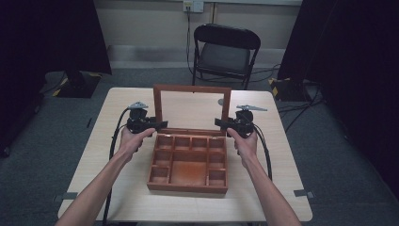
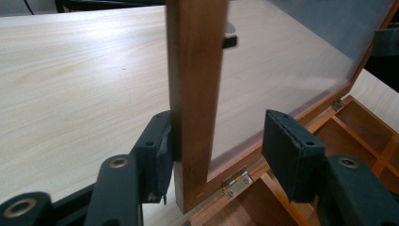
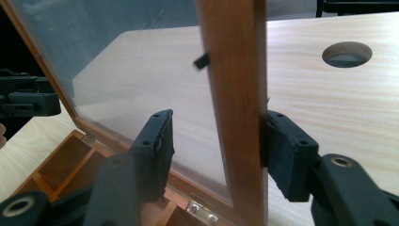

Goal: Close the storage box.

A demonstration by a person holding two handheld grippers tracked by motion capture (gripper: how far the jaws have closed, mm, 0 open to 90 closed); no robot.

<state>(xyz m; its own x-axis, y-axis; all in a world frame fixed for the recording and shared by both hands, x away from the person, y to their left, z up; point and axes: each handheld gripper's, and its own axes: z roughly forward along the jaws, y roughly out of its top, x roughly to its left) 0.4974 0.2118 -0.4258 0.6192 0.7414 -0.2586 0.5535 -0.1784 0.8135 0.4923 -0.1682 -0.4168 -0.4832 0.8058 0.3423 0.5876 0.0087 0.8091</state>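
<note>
Jaws first: in the left gripper view, the left gripper (image 2: 214, 155) straddles the near side rail of the lid (image 2: 195, 94), one pad against the rail's outer face while the other pad stands off over the glass pane (image 2: 282, 66), so the grip is not yet pinched. The right gripper (image 3: 216, 155) mirrors this on the opposite rail: its outer pad touches the wood, its inner pad hangs clear of the glass. Both sets of jaws are thus spread around the frame, neither clamped.

The lid stands close to upright between the two grippers, its side rails running up and down, its long top edge lying across from one hand to the other. Just below the jaws sit the hinges (image 2: 237, 181), and nearer the person than the lid lies the open wooden box (image 1: 188, 162) with its empty compartments, resting near the middle of the table (image 1: 117, 197).

Each hand is equally near its own rail, so swinging the lid seems to call for both together, turning about the hinge line. Beyond the lid, past the table's far edge, stands a folding chair (image 1: 226, 49).
</note>
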